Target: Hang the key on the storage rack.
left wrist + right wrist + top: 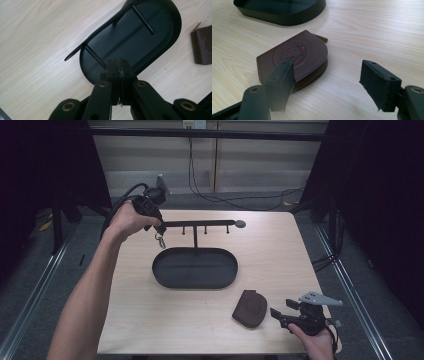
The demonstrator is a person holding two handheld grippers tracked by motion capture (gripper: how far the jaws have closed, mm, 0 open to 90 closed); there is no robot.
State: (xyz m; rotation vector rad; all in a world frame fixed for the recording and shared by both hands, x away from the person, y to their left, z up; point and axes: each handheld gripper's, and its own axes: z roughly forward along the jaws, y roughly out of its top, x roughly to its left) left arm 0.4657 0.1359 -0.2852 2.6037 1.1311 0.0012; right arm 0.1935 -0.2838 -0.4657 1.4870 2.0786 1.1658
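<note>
Brown leather, a small half-round zip pouch [294, 60] with an embossed round stamp, lies flat on the pale wooden surface [150, 310] just ahead of my right tongs [329, 82]. Their jaws stand wide apart: in the right gripper view the left jaw sits in front of the pouch's near zip edge, the right jaw well off to the side over bare wood, so the pouch is ahead of and toward the left of the gap, not gripped. In the high view the pouch [250, 308] rests near the front right corner, just beside these tongs [278, 316], and in front of the black oval metal tray [195, 281].

My left tongs [159, 231] are up at the far left of the surface, at the left end of the thin black metal hanger bar [200, 224] that rises on a post from the tray. Their jaws are pressed together, and a small silvery metal clasp [160, 240] dangles below them; in the left gripper view a thin metal piece shows in the seam between the closed jaws [120, 72], so I take them to be clamped on it. From there I look down on the tray [172, 32] and the bar's short pegs [95, 55].
</note>
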